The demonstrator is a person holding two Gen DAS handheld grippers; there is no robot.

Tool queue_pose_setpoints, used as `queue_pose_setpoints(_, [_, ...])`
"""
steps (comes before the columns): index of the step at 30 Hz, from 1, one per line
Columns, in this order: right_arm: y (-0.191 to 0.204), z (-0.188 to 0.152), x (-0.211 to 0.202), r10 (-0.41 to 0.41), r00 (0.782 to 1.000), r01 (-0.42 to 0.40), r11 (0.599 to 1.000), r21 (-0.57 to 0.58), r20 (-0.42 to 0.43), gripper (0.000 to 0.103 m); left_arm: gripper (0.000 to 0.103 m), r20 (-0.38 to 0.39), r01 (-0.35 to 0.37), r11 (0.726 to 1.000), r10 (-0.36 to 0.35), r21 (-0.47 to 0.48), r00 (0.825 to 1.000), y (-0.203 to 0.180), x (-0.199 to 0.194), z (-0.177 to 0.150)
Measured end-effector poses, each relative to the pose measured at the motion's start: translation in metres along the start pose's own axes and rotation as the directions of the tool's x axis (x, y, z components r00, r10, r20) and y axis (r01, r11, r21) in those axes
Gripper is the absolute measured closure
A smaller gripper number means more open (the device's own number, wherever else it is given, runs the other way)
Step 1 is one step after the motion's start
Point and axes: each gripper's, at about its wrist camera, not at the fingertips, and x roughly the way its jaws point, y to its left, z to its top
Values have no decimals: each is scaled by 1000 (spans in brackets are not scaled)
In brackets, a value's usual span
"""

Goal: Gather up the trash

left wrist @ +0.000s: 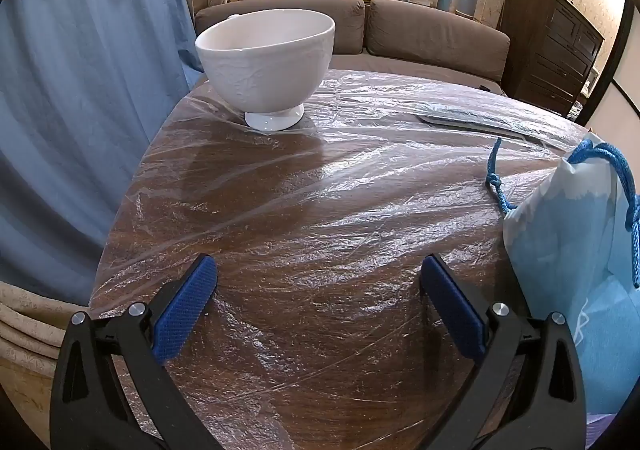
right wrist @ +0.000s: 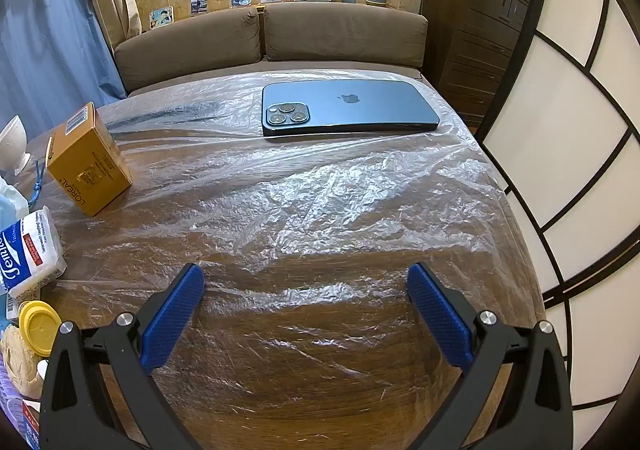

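Plastic-wrapped bench [right wrist: 320, 210]; both claws, left [left wrist: 318, 290] and right [right wrist: 306, 294], released, empty. Risk: grabbing phone [right wrist: 348, 108] instead of L'Oréal box [right wrist: 86, 162]; film snagging fingertips.

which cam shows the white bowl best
The left wrist view: the white bowl stands whole and upright on the plastic-covered table, ahead of the open left gripper. In the right wrist view only a sliver of it shows at the left edge, behind the yellow box.
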Motion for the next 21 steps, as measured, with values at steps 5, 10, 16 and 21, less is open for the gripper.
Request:
queue_pose_setpoints(5, [0,0,0,-3,1000,3,1000,-2,-3,4,1,-4,3,1000,-3,-2,1000,0,0,0])
queue_pose_setpoints(10, [0,0,0,-4,1000,4,1000,-2,-4,4,1,-4,3,1000,-3,-2,1000,0,0,0])
queue_pose_setpoints(16, [-1,0,0,-3,1000,3,1000,-2,-3,4,1,-4,3,1000,-3,-2,1000,0,0,0])
queue_pose_setpoints(21, [0,0,0,-3,1000,3,1000,-2,-3,4,1,-3,3,1000,-3,-2,1000,0,0,0])
